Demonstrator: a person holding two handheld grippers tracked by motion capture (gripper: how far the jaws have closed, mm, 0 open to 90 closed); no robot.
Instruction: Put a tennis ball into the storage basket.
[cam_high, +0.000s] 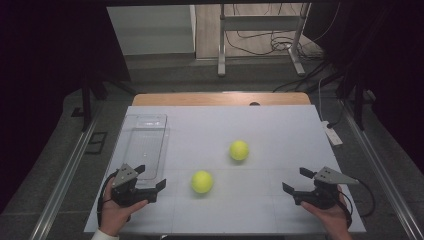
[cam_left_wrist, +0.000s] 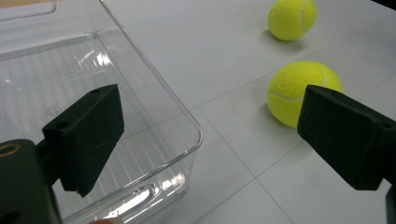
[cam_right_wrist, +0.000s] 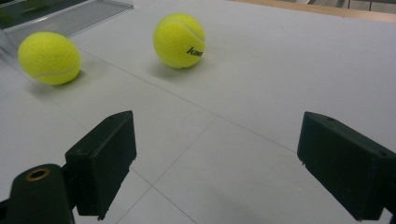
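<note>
both grippers, left gripper (cam_high: 151, 176) and right gripper (cam_high: 296, 179), gape empty. near tennis ball (cam_high: 202, 181) is light, fuzzy, springy (rolls easily): clamp across its widest middle.

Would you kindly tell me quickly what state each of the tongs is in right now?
Left tongs: open, holding nothing, beside the clear tray.
Right tongs: open, holding nothing.
</note>
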